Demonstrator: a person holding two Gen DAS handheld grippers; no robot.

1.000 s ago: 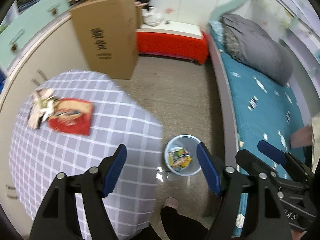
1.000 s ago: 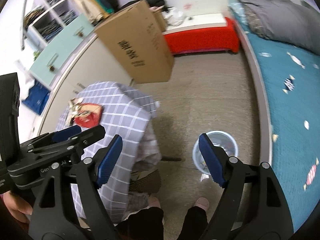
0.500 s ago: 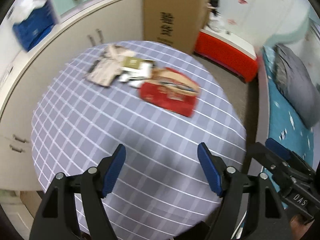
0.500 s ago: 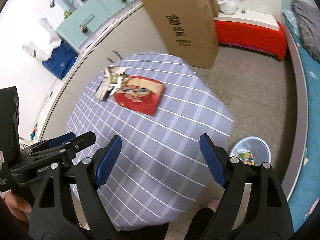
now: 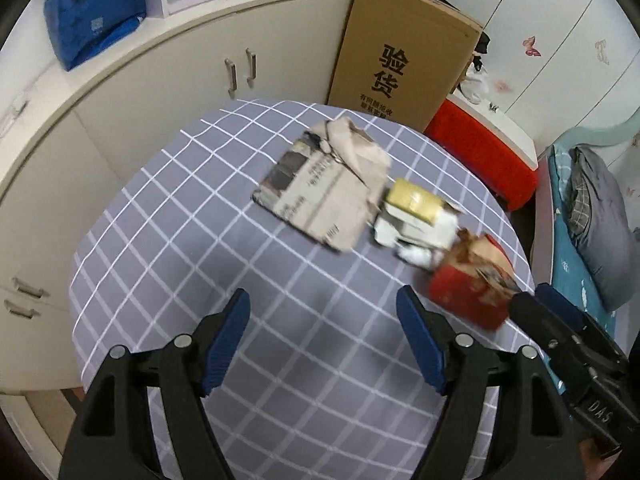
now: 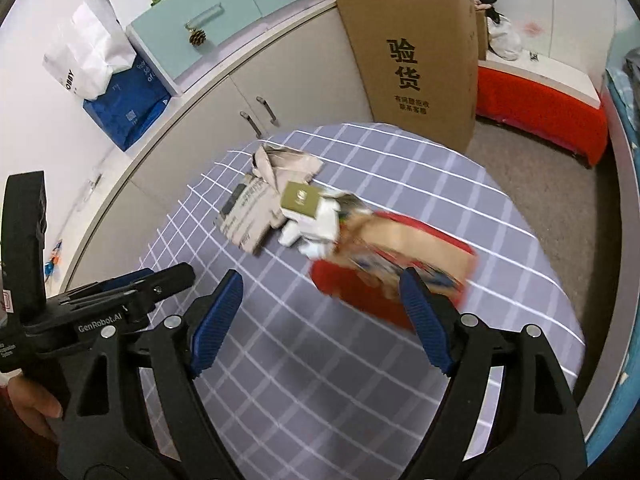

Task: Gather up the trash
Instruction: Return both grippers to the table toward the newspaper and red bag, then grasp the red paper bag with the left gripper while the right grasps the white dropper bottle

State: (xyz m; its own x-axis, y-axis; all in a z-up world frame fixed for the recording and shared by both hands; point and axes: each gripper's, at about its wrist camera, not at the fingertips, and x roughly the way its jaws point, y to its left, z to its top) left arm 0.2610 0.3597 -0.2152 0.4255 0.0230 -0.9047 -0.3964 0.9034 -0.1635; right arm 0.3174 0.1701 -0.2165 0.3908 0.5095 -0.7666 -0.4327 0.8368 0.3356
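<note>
On the round table with a grey checked cloth [image 5: 168, 264] [image 6: 460, 184] lies a row of trash: a crumpled newspaper [image 5: 324, 188] [image 6: 256, 208], a small gold-and-white box [image 5: 416, 208] [image 6: 308, 208] and a torn red snack bag [image 5: 476, 284] [image 6: 396, 268]. My left gripper [image 5: 324, 340] is open and empty above the cloth, short of the newspaper. My right gripper [image 6: 320, 316] is open and empty just in front of the red bag. It also shows at the right of the left wrist view [image 5: 568, 332].
A tall cardboard box [image 5: 404, 52] [image 6: 412, 44] stands behind the table beside beige cabinets [image 5: 152, 92]. A red bench [image 6: 544, 108] and a bed with a grey pillow [image 5: 600, 216] lie to the right. A blue bag [image 6: 128, 104] sits on the cabinet top.
Both grippers have swung from the floor bin toward the table and come closer to the trash. The bin has left both views. Both stay open.
</note>
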